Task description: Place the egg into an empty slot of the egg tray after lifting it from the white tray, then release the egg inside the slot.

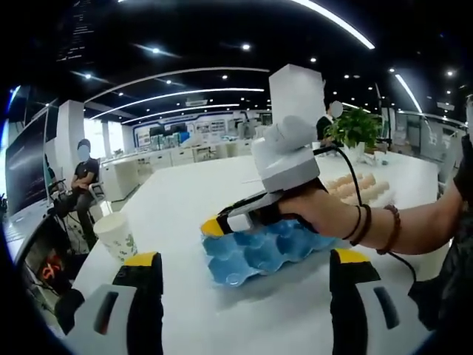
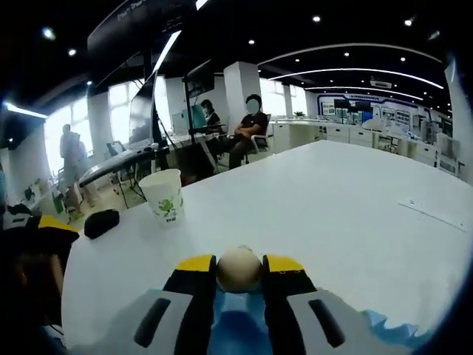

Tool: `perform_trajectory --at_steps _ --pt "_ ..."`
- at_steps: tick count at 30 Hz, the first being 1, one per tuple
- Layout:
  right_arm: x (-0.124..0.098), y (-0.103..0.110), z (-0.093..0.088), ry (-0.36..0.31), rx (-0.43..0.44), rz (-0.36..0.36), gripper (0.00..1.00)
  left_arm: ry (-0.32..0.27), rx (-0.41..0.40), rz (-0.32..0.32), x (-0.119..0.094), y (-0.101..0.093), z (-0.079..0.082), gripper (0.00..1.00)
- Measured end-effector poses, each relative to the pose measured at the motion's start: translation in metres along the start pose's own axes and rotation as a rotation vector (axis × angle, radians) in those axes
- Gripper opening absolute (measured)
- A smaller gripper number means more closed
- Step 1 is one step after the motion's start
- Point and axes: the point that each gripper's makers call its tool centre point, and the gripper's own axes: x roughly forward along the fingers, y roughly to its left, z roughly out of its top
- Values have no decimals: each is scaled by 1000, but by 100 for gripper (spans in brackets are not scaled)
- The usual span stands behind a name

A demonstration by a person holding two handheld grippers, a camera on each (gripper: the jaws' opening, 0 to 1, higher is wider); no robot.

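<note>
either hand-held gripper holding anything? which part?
The right hand-held gripper pinches the egg by its two sides between its yellow fingertips, above the blue egg tray. The left hand-held gripper is open, holding nothing.

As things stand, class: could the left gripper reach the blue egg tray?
Probably yes. The left gripper is open, with bare table between it and the blue egg tray. The right gripper, shut on an egg, hangs over the tray's near-left part, so that corner is crowded.
</note>
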Motion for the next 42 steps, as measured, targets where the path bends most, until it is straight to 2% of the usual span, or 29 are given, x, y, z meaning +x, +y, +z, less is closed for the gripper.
perform_trajectory --at_steps 17,23,27,32,42 --pt "8 -7 6 -13 -45 -8 27 -1 -12 33 -4 11 3 96" --pt "8 -5 9 -7 -96 -7 28 -9 -14 43 -4 14 6 96" --pt "1 -6 22 -86 -89 -14 29 -12 -14 43 -3 14 7 96" --pt "-3 -5 32 -109 -81 -13 35 -16 -12 44 -1 13 8 96" --pt "-22 -5 38 -130 -91 -10 49 -32 -9 39 -1 9 11 96"
